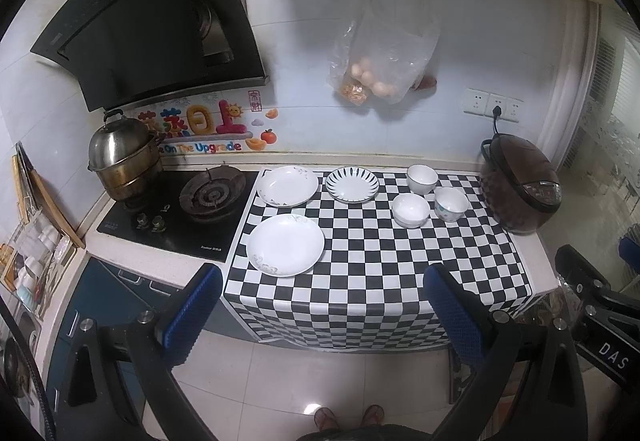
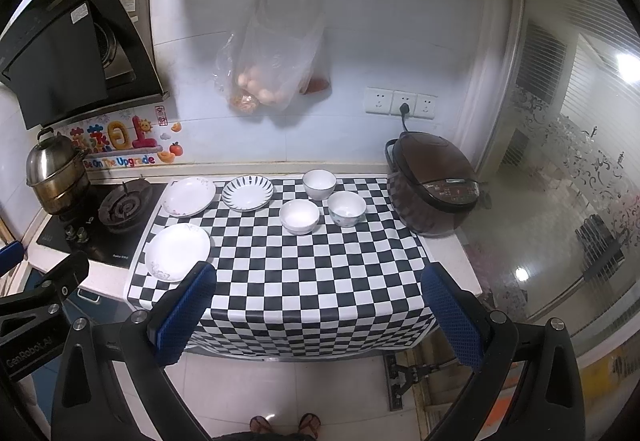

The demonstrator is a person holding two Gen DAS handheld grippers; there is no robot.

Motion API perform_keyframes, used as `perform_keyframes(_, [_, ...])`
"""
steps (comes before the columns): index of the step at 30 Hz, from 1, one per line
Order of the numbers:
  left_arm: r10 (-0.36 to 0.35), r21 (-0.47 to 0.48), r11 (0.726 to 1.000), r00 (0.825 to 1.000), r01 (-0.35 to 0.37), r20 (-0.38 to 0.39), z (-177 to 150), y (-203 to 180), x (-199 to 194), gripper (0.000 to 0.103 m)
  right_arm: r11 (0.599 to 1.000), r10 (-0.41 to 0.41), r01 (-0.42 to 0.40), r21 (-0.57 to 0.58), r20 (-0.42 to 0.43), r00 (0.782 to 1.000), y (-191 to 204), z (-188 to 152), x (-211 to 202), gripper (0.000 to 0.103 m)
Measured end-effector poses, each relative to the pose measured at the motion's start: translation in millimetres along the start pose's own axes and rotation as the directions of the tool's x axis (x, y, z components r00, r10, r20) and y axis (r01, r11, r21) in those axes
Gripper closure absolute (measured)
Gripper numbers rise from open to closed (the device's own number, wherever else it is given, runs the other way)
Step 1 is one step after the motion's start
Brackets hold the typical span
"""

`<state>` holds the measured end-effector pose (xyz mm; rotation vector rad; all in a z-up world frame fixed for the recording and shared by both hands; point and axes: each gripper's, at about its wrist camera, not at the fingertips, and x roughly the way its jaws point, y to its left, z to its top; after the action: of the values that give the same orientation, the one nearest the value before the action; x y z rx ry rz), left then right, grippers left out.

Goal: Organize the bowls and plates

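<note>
Grippers standing off; crockery untouched.

Left gripper (image 1: 320, 305) and right gripper (image 2: 318, 305) are hovering short of the counter, jaws spread wide, holding nothing. Three plates (image 1: 285, 244) and three bowls (image 1: 410, 210) are sitting apart on the checkered cloth (image 1: 376, 265). Judged glazed, rigid, slippery, breakable: rims appear the best hold.

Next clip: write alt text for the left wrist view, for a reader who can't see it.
Three plates and three bowls sit apart on a checkered cloth covering a kitchen counter, plates left, bowls right. The open left gripper hangs in front of the counter, holding nothing. A gas stove with a steel pot lies left, a rice cooker right.
</note>
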<state>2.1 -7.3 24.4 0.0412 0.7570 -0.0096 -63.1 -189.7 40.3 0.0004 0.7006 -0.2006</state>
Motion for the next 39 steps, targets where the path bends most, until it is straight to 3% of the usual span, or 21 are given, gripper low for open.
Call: perform_keyframes(39, [0.005, -0.026, 1.000, 1.000, -0.004, 0.017, 2.7, 2.2, 14.1, 0.000, 1.000, -0.003, 0.003, -0.007, 0.003, 1.000, 6.1, 9.4, 16.1, 0.000])
